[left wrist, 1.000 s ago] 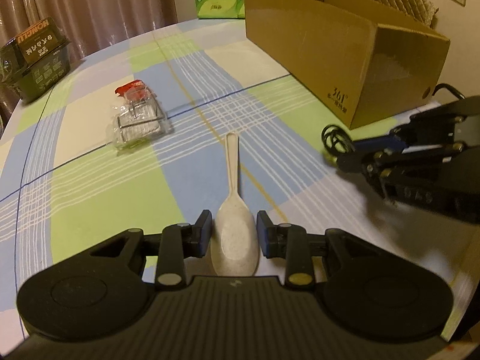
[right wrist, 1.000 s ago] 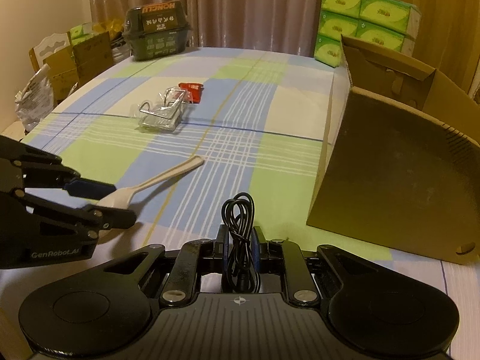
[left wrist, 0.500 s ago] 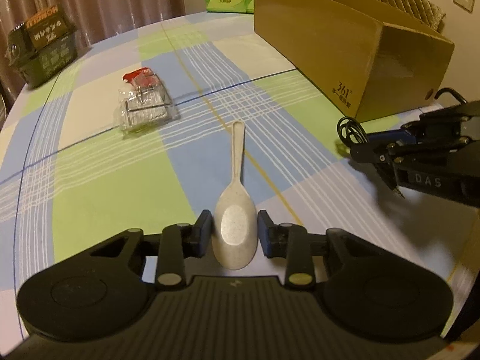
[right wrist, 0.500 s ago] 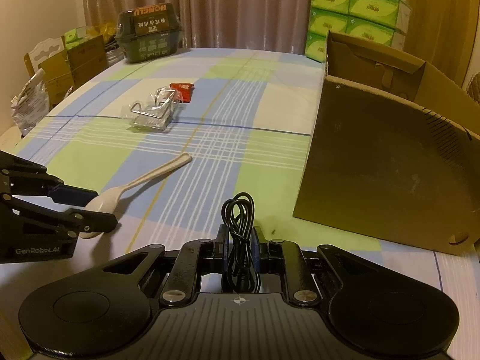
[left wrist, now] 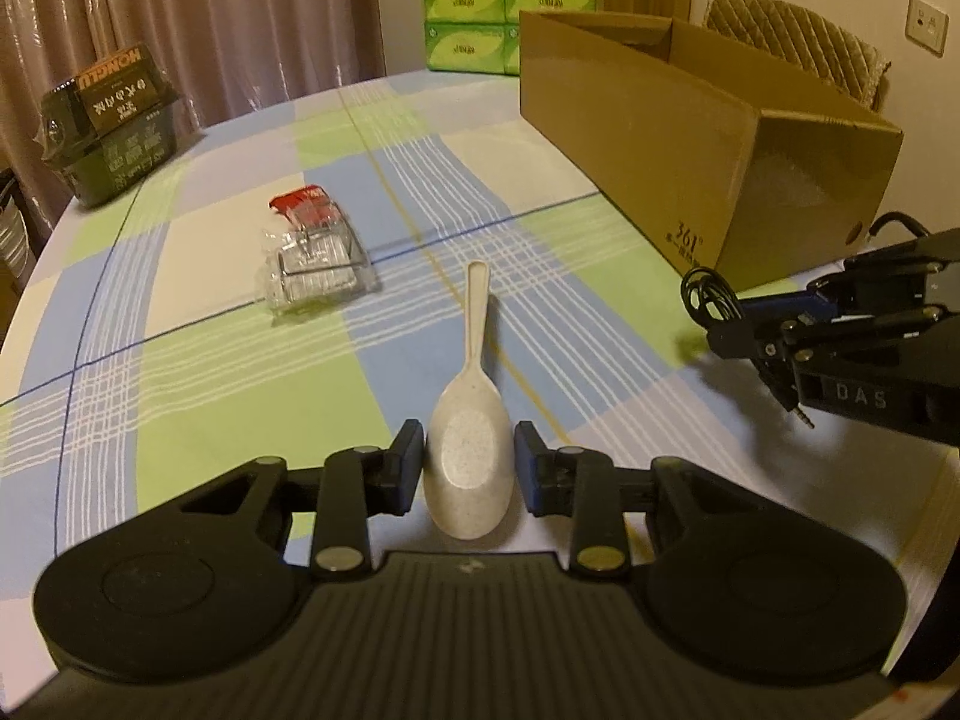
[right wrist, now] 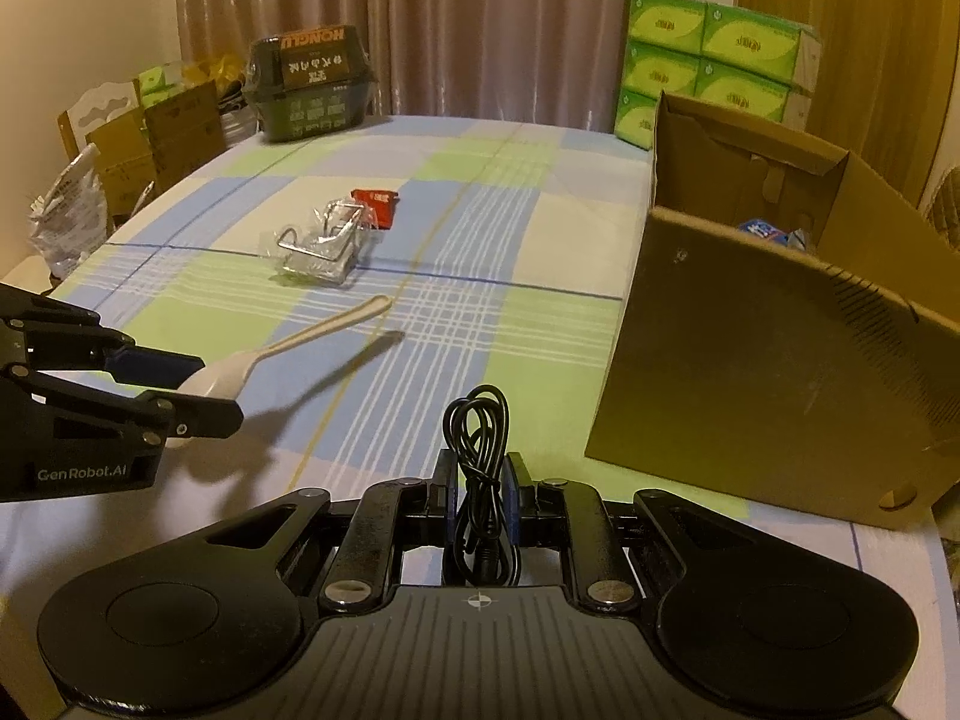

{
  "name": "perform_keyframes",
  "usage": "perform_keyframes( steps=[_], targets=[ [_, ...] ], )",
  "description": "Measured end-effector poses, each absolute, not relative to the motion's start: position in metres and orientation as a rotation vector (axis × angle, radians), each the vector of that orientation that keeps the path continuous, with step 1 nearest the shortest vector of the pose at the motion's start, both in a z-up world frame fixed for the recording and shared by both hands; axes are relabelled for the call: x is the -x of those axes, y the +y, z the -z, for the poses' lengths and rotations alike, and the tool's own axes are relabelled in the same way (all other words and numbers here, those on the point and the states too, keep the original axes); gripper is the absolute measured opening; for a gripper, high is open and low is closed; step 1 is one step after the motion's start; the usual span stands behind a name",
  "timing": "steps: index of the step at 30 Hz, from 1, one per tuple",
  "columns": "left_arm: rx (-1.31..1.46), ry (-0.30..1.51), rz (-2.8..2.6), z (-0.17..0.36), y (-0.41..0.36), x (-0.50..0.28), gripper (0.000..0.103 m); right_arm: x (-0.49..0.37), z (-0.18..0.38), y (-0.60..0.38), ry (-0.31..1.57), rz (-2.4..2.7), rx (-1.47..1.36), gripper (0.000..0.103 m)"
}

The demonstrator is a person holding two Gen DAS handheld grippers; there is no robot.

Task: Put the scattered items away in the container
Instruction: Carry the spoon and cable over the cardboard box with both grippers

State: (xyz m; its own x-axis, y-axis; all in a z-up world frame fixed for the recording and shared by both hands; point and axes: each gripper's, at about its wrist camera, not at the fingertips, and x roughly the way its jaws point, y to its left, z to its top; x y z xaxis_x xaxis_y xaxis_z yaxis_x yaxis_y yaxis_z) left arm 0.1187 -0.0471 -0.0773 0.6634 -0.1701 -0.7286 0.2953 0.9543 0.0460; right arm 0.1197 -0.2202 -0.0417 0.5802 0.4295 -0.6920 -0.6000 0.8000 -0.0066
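Note:
My left gripper (left wrist: 468, 444) is shut on the bowl of a beige rice spoon (left wrist: 477, 312), whose handle points away from me. In the right wrist view the spoon (right wrist: 312, 339) hangs above the tablecloth with its shadow beside it, held by the left gripper (right wrist: 198, 384). My right gripper (right wrist: 480, 474) is shut on a coiled black cable (right wrist: 480, 420); the left wrist view shows this gripper (left wrist: 738, 330) and the cable (left wrist: 708, 300) at the right. The open cardboard box (right wrist: 780, 372) stands to the right of both grippers, with a few items (right wrist: 765, 231) inside. From the left wrist, the box (left wrist: 690, 138) is at the far right.
A clear packet with a wire clip (left wrist: 315, 273) and a red packet (left wrist: 303, 204) lie mid-table on the checked cloth. At the far edge are a dark green package (right wrist: 312, 84) and stacked green tissue boxes (right wrist: 714, 60). Cardboard boxes and bags (right wrist: 150, 138) stand beyond the left edge.
Both grippers have risen a little with their loads. The spoon has come up off the cloth, and its shadow now lies apart from it.

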Motion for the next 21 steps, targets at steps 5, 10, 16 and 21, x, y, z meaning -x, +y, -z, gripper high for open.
perform_keyframes(
  steps=[5, 10, 16, 21],
  targets=[
    [-0.166, 0.778, 0.261, 0.067, -0.048, -0.119, 0.027, -0.115, 0.033, -0.218, 0.716, -0.614, 0.255, 0.012],
    [-0.167, 0.749, 0.249, 0.051, -0.049, -0.118, 0.027, -0.112, 0.019, -0.219, 0.686, -0.616, 0.251, 0.012],
    [-0.157, 0.726, 0.24, 0.032, -0.053, -0.112, 0.027, -0.106, 0.0, -0.224, 0.65, -0.612, 0.242, 0.012],
    [-0.157, 0.71, 0.242, 0.017, -0.064, -0.104, 0.027, -0.101, -0.015, -0.23, 0.626, -0.609, 0.224, 0.012]
  ],
)
